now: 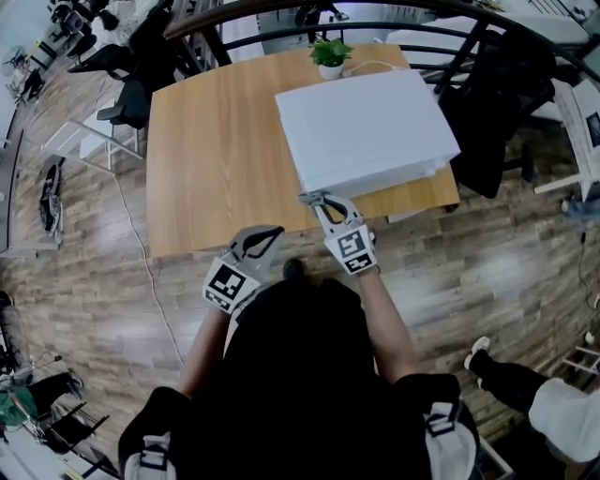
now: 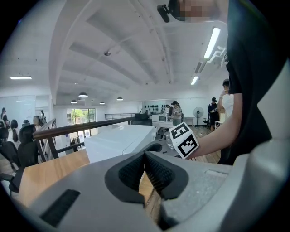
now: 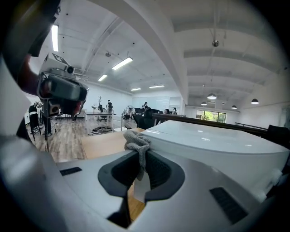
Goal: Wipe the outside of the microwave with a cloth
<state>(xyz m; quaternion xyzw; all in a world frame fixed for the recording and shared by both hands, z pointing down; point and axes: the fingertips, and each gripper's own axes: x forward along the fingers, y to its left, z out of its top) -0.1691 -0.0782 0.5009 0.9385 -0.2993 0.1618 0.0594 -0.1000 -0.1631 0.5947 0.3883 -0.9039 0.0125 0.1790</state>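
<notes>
wood floor [image 1: 487, 253] — wooden table [image 1: 216, 159], black railing [image 1: 309, 7], ceiling lights [image 2: 212, 43]

Open-plan office with a high ceiling

A wooden table [image 1: 216, 159] is set on wood-plank flooring [image 1: 487, 272], with black office chairs [image 1: 492, 112] beside it and a potted plant [image 1: 330, 53] at its far edge. A dark railing [image 2: 81, 128] is seen running behind the table. The white vaulted ceiling [image 2: 113, 45] is lit by strip lights [image 2: 212, 41] and round lamps [image 2: 83, 95]. Further desks [image 3: 97, 114], a standing fan [image 2: 198, 112] and several people [image 2: 176, 110] are seen across the room, and large windows [image 2: 81, 118] are set in the far wall.
</notes>
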